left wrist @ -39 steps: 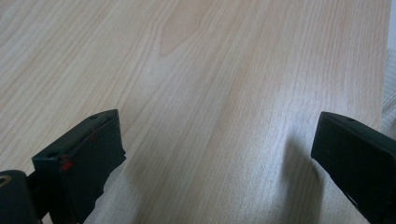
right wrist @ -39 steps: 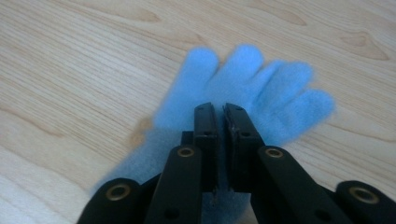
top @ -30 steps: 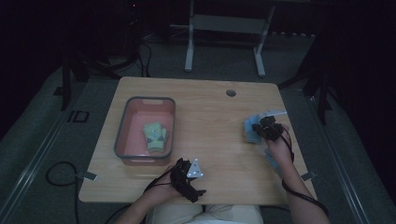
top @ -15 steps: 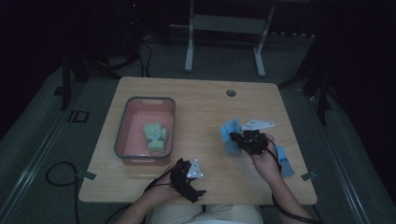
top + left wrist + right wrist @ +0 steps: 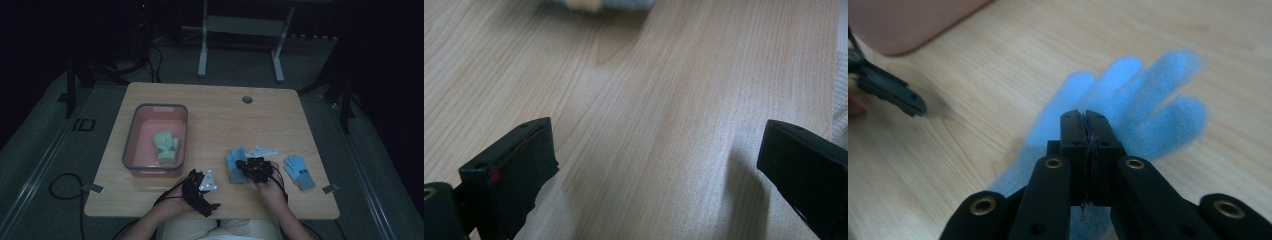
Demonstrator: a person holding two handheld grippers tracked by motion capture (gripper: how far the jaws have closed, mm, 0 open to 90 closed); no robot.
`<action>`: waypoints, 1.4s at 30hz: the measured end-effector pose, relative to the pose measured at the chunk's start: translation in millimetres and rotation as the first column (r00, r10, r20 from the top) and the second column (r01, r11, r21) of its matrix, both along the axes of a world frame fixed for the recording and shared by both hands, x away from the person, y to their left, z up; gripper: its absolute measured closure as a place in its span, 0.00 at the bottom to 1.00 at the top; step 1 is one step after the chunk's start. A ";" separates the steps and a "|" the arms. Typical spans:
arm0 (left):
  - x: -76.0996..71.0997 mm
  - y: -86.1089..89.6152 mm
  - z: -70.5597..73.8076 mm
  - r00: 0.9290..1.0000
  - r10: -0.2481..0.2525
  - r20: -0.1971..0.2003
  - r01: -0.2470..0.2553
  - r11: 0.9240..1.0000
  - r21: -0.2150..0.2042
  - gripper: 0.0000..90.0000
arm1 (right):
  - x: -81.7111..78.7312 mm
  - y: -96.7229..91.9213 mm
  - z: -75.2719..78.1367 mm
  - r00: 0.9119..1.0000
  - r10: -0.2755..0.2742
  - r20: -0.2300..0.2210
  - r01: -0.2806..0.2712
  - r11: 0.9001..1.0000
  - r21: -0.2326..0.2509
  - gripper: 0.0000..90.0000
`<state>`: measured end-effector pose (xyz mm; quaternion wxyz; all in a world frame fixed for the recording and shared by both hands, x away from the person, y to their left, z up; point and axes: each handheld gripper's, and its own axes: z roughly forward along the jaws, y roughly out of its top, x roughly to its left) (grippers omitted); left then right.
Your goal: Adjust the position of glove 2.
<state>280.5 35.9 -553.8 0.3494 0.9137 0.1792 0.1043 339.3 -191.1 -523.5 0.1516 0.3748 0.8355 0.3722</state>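
A light blue glove [image 5: 235, 165] lies flat on the wooden table [image 5: 220, 115], with its fingers pointing away from me. My right gripper [image 5: 255, 167] sits on its cuff side. In the right gripper view the jaws [image 5: 1087, 117] are pressed together over the glove's palm [image 5: 1143, 100], shut on its fabric. A second blue glove [image 5: 299, 171] lies to the right, near the table's edge. My left gripper [image 5: 197, 192] rests near the front edge. Its jaws [image 5: 654, 145] stand wide open over bare wood, with nothing between them.
A pink bin with a grey rim [image 5: 131, 135] stands at the left of the table and holds green gloves [image 5: 166, 145]. Its corner [image 5: 913, 20] shows in the right gripper view. A round hole [image 5: 247, 99] is near the table's far edge. A metal stand [image 5: 240, 25] stands beyond the table.
My right gripper has travelled from the right side of the table toward the middle front, and the blue glove came with it. The left gripper stayed put.
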 end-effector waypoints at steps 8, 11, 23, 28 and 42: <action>0.7 1.5 0.5 0.999 0.017 0.028 -0.017 1.000 -0.002 0.02 | 7.0 1.9 -20.7 0.999 -0.008 -0.032 0.006 0.999 -0.037 0.84; 0.1 1.5 0.3 1.000 0.008 0.023 -0.008 1.000 0.003 0.02 | 7.0 1.2 -23.3 0.999 -0.033 -0.028 0.031 0.999 -0.045 0.79; -0.9 0.8 0.0 1.000 -0.008 0.015 0.008 1.000 0.000 0.02 | 3.2 4.0 -21.8 0.995 -0.094 -0.023 0.094 0.996 -0.005 0.69; -1.1 0.6 -0.2 1.000 -0.010 0.016 0.010 1.000 0.000 0.02 | -2.1 -14.9 -0.2 0.999 -0.034 0.017 0.034 0.999 0.022 0.70; -0.6 -0.2 -0.7 1.000 -0.014 0.015 0.014 1.000 0.005 0.02 | -3.0 -143.3 28.0 0.993 -0.088 0.078 0.089 0.996 -0.004 0.77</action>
